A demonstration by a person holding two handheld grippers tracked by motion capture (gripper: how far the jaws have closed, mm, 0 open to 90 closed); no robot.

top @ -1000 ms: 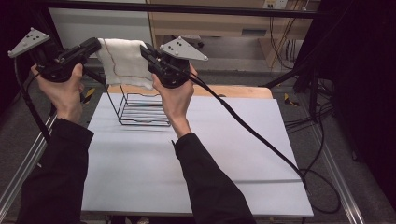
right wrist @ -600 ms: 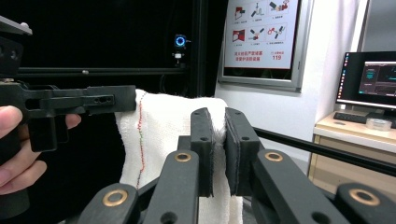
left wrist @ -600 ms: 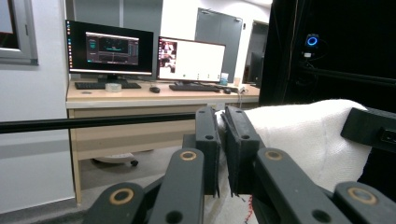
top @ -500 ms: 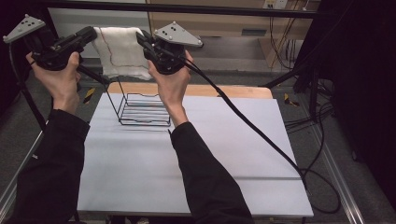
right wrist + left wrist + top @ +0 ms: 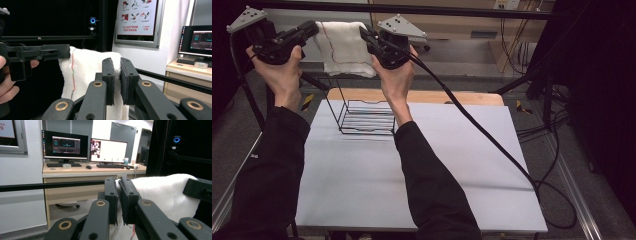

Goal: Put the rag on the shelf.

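1. High view: the left gripper [image 5: 314, 29] and the right gripper [image 5: 363, 33] are both raised well above the table, facing each other. Between them hangs a white knitted cloth with a thin red stitched line [image 5: 343, 47]. Each gripper pinches one top corner, so the cloth's top edge runs straight from one set of jaws to the other, and the rest drapes down below both. A black wire basket [image 5: 364, 116] stands on the white tabletop [image 5: 452, 165], below the grippers and a little nearer the person than the cloth. The right hand [image 5: 396, 75] is almost straight over it, while the left hand [image 5: 279, 70] is off to the side.

2. Left gripper view: the jaws are closed nearly flat together on the cloth [image 5: 162, 195], with just a thin fold of fabric caught between the pads. The cloth spreads away to the jaws' right, towards the other gripper's black body [image 5: 200, 191].

3. Right gripper view: these jaws are likewise clamped on a corner of the cloth [image 5: 85, 67], fabric showing between the pads. The cloth stretches to the jaws' left, where the left gripper [image 5: 58, 53] holds the far corner beside the red stitching.

4. Judgement: the cloth looks spread for lowering into or over the basket. That move turns on the basket lying beneath and slightly behind the hanging edge, closer to the right gripper, so both hands would need to come down and towards the person together.
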